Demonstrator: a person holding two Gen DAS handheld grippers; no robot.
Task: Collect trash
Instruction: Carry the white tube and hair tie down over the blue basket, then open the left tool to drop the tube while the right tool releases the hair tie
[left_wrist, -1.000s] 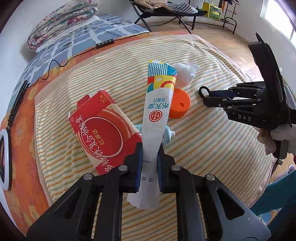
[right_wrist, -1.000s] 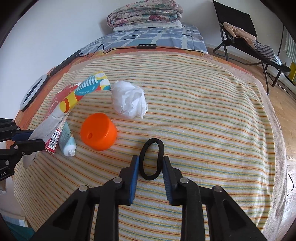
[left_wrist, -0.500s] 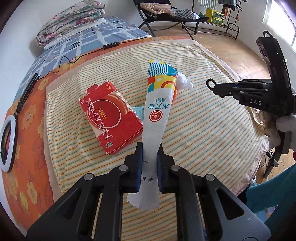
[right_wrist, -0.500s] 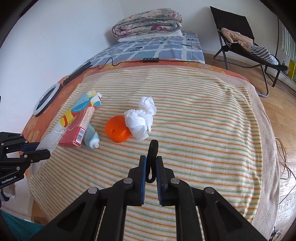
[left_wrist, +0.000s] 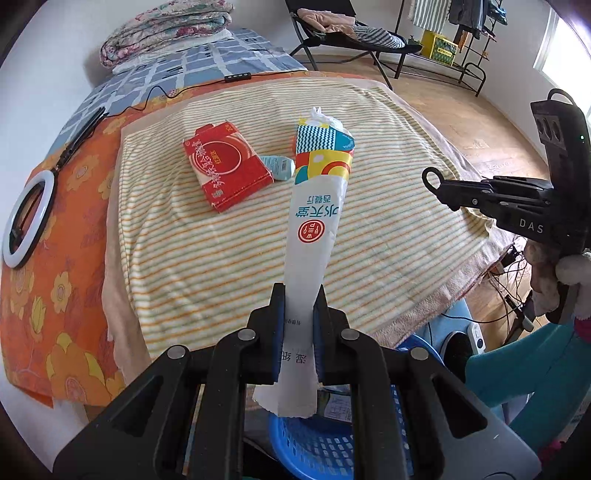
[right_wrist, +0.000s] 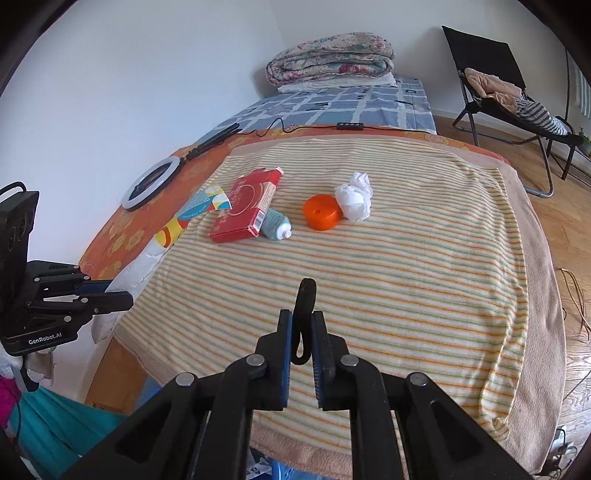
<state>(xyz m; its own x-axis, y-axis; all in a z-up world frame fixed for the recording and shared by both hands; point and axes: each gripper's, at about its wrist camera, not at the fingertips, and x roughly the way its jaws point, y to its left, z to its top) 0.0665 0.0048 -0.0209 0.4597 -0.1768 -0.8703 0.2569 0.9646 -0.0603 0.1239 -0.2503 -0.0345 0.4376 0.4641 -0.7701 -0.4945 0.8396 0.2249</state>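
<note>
My left gripper (left_wrist: 299, 306) is shut on a long white wet-wipe wrapper (left_wrist: 317, 206) with a colourful top, held up above the near edge of the striped towel (left_wrist: 207, 251); it also shows at the left in the right wrist view as wrapper (right_wrist: 192, 210) and left gripper (right_wrist: 122, 291). My right gripper (right_wrist: 303, 325) is shut on a black hair tie (right_wrist: 306, 299), lifted off the towel, and shows at the right in the left wrist view (left_wrist: 439, 188). On the towel lie a red box (right_wrist: 243, 206), a small blue tube (right_wrist: 275, 225), an orange cap (right_wrist: 321, 212) and a crumpled white tissue (right_wrist: 354, 197).
A blue plastic basket (left_wrist: 314, 443) sits on the floor below the near edge of the bed. A ring light (right_wrist: 151, 182) and a cable lie on the orange sheet. Folded quilts (right_wrist: 328, 59) lie at the far end; a folding chair (right_wrist: 498, 85) stands at the right.
Both grippers have pulled back and up from the towel toward the bed's near edge. The right gripper shut on the hair tie and lifted it. The basket has come into view.
</note>
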